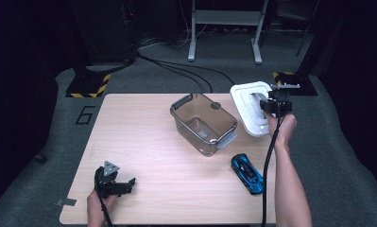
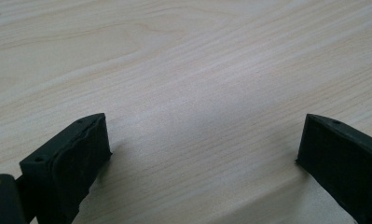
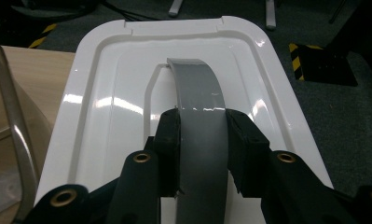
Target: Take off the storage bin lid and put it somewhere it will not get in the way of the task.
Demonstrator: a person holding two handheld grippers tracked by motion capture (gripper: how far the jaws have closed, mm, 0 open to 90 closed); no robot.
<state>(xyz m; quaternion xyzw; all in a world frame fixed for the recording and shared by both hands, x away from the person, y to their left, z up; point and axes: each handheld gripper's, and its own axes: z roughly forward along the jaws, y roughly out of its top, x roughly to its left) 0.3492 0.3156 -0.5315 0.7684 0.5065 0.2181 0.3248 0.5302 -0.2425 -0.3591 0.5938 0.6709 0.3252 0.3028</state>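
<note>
White glossy lid (image 3: 104,116) with arched grey handle (image 3: 200,112), right hand-held gripper (image 3: 202,154) clamped on handle, left hand-held gripper (image 2: 202,149) released

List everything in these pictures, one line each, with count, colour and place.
lid: one, white with a grey handle, far right, jutting past the table edge
container: one, clear smoky plastic with grey latches, table centre, open
toy car: one, blue and black, near right of table
table: one, light wood
right gripper: one, black, shut on the lid's handle
left gripper: one, black, jaws open, low over the near left of the table
</note>
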